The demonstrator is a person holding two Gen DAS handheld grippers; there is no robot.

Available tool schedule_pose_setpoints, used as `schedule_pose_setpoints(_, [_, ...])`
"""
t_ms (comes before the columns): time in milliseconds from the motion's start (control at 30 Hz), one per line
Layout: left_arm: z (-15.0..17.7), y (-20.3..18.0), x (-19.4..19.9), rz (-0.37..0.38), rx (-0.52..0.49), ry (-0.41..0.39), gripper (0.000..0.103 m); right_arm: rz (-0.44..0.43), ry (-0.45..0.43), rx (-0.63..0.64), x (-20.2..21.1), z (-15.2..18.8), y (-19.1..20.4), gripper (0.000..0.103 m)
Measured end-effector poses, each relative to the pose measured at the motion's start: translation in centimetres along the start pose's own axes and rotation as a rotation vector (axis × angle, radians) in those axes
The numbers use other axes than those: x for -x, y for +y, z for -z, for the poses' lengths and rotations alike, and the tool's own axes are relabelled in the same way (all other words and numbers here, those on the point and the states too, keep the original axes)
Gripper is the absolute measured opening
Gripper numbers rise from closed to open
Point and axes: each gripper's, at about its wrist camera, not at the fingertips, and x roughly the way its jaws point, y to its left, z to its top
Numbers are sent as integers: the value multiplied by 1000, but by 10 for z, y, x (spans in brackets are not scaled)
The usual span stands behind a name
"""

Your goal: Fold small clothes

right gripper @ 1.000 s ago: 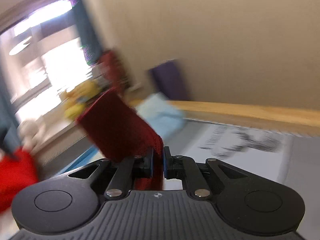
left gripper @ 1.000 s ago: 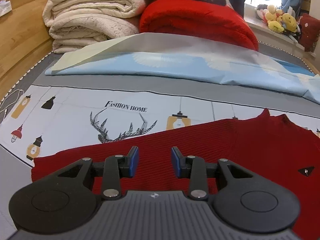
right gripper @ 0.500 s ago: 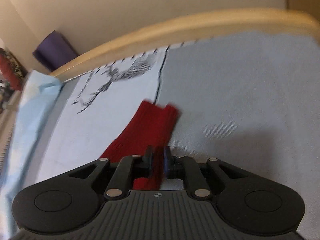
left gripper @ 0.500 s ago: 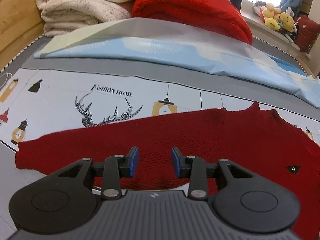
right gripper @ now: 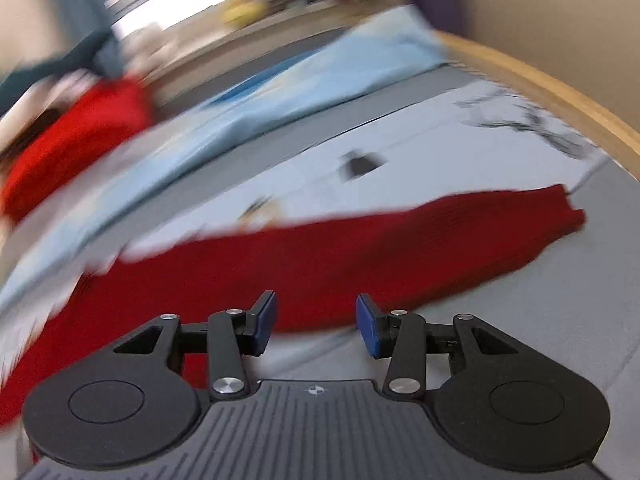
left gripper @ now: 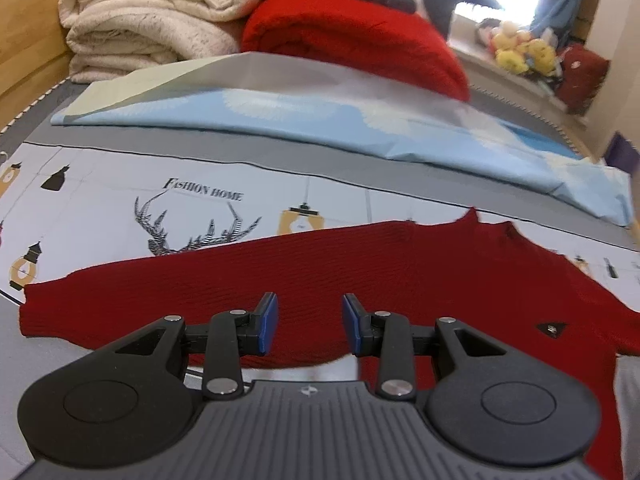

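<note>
Both tools spread: left tool (left gripper: 307, 322), right tool (right gripper: 316, 322) | red sweater (left gripper: 360, 272) flat on printed bedsheet (left gripper: 120, 200)

Red sweater (left gripper: 360, 272) ribbed matt knit; bedsheet (left gripper: 120, 200) smooth printed cloth; bed frame (right gripper: 560, 92) glossy wood.

Dark red ribbed sweater (left gripper: 360, 276) on a white sheet (left gripper: 120, 200) printed with a black deer head and yellow lanterns; pale blue duvet (left gripper: 320, 120), cream blankets (left gripper: 152, 20) behind.

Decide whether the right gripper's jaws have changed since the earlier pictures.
Yes. The right gripper, earlier shut on the red sweater sleeve, now has its jaws apart, the sleeve lying flat on the bedsheet.
</note>
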Motion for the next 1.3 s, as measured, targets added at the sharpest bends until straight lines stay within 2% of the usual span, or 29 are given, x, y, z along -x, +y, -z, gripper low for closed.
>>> schedule_pose_setpoints(100, [13, -2, 16, 36, -15, -17, 39, -35, 41, 106, 37, 32, 20, 49])
schedule_pose_setpoints(200, [31, -8, 41, 65, -62, -33, 39, -61, 70, 130, 70, 68, 20, 50])
schedule_pose_setpoints(267, [44, -15, 61, 88, -99, -30, 39, -67, 88, 90, 86, 85, 15, 50])
schedule_pose_setpoints(400, [60, -22, 101, 92, -89, -20, 38, -44, 94, -3, 109, 114, 2, 50])
schedule_pose_setpoints(500, [80, -22, 137, 113, -63, -46, 34, -40, 93, -70, 112, 134, -7, 50])
schedule_pose_setpoints(600, [113, -21, 157, 120, -45, -36, 32, -32, 101, -95, 106, 157, -18, 50])
schedule_pose_setpoints(700, [154, -20, 154, 106, -16, 31, 30, 22, 169, -144, 93, 177, -25, 50])
schedule_pose_setpoints(733, [165, -18, 151, 100, -11, 46, 30, 12, 170, -160, 91, 179, -25, 50])
schedule_pose_setpoints(833, [204, -16, 129, 72, -4, 111, 30, 20, 157, -84, 87, 180, -15, 49])
schedule_pose_setpoints(933, [238, -6, 101, 65, 10, 155, 30, 55, 215, -40, 73, 187, -8, 50])
schedule_pose_setpoints(967, [247, -1, 91, 41, 26, 200, 30, 58, 228, -39, 70, 189, -7, 50])
schedule_pose_setpoints(1000, [251, 5, 83, 35, 63, 243, 28, 72, 232, -33, 67, 190, -5, 50])
schedule_pose_setpoints(1067, [255, 13, 80, 86, 114, 270, 28, 116, 239, -11, 63, 190, -2, 50])
schedule_pose_setpoints(1200, [265, 15, 68, 116, 114, 337, 29, 176, 299, 37, 51, 197, 0, 48])
schedule_pose_setpoints(1300, [265, 13, 63, 107, 104, 354, 27, 159, 306, 57, 51, 203, 0, 28])
